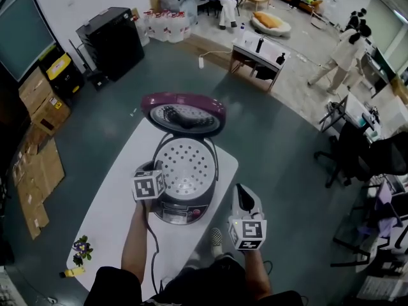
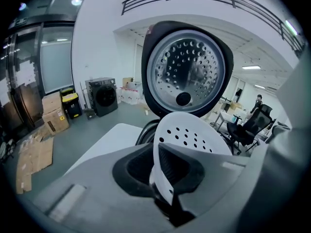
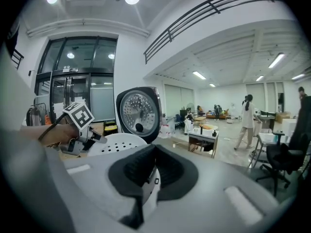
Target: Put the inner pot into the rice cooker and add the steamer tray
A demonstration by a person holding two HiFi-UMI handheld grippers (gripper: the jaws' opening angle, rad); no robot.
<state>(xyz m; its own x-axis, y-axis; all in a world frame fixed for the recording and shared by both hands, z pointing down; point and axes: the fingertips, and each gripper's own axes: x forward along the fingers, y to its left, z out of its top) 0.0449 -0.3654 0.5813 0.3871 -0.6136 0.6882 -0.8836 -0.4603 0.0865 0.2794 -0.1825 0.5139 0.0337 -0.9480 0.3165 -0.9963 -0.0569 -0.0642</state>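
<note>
**White plastic tray over the cooker mouth, left gripper on its rim**

White plastic, round, and full of small holes: the steamer tray [image 1: 186,167] lies over the open mouth of the rice cooker [image 1: 182,210]. I can't tell whether it's fully seated or riding a bit high. The left gripper [image 1: 159,176] has its jaws clamped on the tray's near-left rim, and the left gripper view shows the thin white edge running right between the pads. The cooker's lid [image 1: 183,113] stands open behind it, maroon outside, with a shiny perforated metal plate inside.

The right gripper [image 1: 242,197] hangs off to the cooker's right, apart from it. Its jaws are drawn nearly together, with only a sliver of white showing through the gap.

The cooker sits on a long white table [image 1: 115,215], and there's a small bunch of flowers [image 1: 81,248] at the near-left end. The floor [image 1: 274,139] is grey-green. Cardboard boxes [image 1: 38,94] are stacked along the left wall, a black office chair [image 1: 357,152] is on the right, and a person in white [image 1: 344,53] is walking at the far side.
</note>
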